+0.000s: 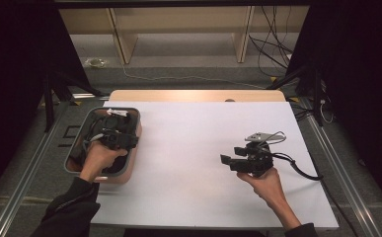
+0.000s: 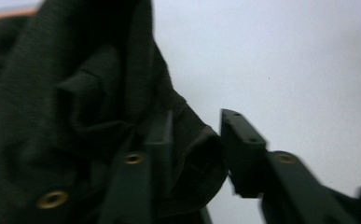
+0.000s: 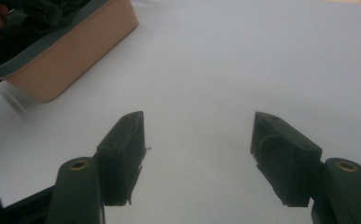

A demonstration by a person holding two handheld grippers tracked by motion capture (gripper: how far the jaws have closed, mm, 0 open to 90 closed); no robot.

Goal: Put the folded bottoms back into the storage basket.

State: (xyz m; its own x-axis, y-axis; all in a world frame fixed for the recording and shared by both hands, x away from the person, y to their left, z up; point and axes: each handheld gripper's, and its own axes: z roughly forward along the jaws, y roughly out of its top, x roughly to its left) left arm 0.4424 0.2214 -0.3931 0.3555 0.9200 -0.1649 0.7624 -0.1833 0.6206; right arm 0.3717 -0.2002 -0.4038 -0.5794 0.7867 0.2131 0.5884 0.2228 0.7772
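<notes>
Left gripper (image 2: 197, 154): jaws seem to pinch dark cloth (image 2: 75, 107), blurry, in bin (image 1: 129, 116) at left
Right gripper (image 3: 199, 154): jaws wide apart, empty, lower right

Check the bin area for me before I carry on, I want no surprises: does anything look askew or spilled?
Nothing stands out. The dark cloth sits bunched in the bin, and the left tool has a fold between its jaws. The white tabletop shows no spill. The right tool hangs open.
</notes>
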